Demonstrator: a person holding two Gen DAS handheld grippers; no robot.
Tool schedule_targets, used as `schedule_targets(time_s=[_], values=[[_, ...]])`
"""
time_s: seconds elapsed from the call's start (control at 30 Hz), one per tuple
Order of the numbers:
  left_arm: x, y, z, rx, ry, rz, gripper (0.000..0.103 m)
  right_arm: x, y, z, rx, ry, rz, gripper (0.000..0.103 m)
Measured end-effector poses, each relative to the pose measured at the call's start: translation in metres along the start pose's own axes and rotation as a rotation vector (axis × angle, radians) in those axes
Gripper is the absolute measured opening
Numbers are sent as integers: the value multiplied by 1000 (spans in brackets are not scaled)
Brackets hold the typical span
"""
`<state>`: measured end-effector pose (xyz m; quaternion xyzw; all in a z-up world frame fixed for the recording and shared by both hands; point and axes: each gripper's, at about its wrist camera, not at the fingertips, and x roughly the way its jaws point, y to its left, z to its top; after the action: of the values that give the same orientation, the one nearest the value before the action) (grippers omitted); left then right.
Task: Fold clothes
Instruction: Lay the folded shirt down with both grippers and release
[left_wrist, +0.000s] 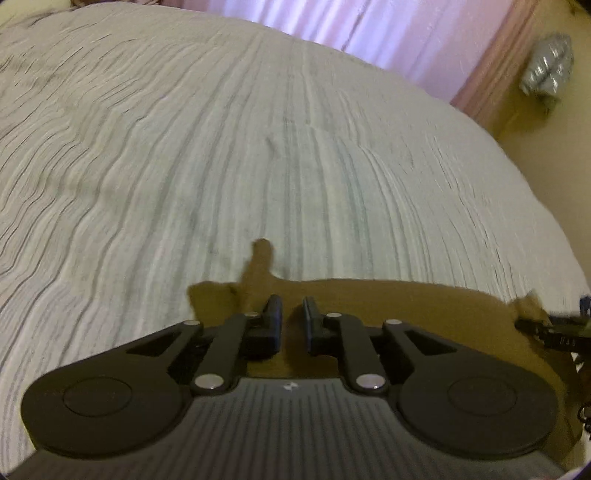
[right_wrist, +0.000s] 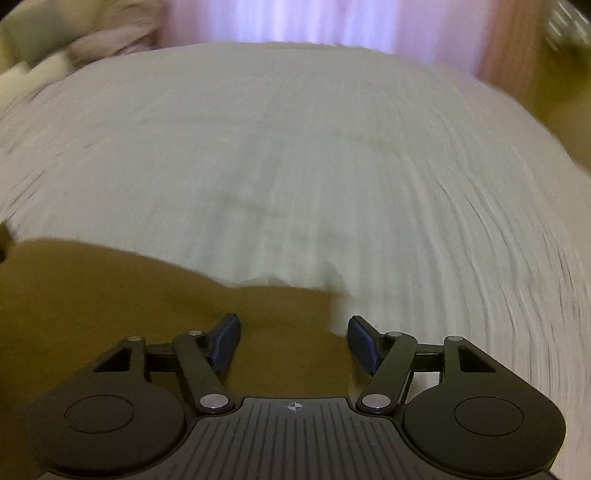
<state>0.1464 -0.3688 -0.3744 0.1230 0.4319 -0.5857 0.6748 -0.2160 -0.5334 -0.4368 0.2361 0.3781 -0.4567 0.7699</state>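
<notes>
Folding barely begun: brown garment (left_wrist: 406, 306) spread unfolded on bedspread (left_wrist: 221, 147), left gripper (left_wrist: 292, 314) nearly closed on nothing, right gripper (right_wrist: 293, 332) wide over its edge.

Brown garment (right_wrist: 92, 295) blurred, edge-cropped

Garment (left_wrist: 369, 314) at bed's (left_wrist: 221, 147) near edge, curtain (left_wrist: 332, 26) behind the bed.

Dim, yellowish pictures; backlit curtain (left_wrist: 369, 33) glows, fisheye edges bend, right view blurs heavily.
</notes>
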Motion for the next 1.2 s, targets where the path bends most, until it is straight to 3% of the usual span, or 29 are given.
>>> schedule_targets(time_s=[0.07,0.23,0.33,0.43,0.5,0.6,0.67,0.8,0.87,0.97,1.07,1.2], values=[[-11,6,3,-38,-17,6,4,-7,-17,-1,106,12,26,64],[-60,-10,9,-39,-81,32,6,-54,-8,1,93,-72,-64,64],[-82,-31,0,-21,-89,-23,6,-77,11,-2,77,-112,19,64],[-79,-51,-17,25,-39,-58,6,-79,38,-13,-14,-99,102,64],[-71,-55,-36,36,8,-23,6,-70,54,-25,-88,-55,101,60],[-69,-46,-56,-4,38,43,5,-56,45,-50,-112,5,44,47],[-78,-36,-61,-45,31,68,2,-56,28,-56,-81,19,-8,45],[-109,-40,-56,-15,3,111,3,-83,5,-48,21,4,-21,45],[-124,-48,-54,-13,-20,96,3,-104,10,-46,3,-33,-27,45],[-135,-69,-60,-5,-13,33,3,-120,38,-51,-17,-64,66,45],[-129,-84,-79,18,49,19,4,-112,68,-66,-79,-17,131,45],[-119,-76,-103,-43,172,94,6,-90,76,-102,-135,102,72,45]])
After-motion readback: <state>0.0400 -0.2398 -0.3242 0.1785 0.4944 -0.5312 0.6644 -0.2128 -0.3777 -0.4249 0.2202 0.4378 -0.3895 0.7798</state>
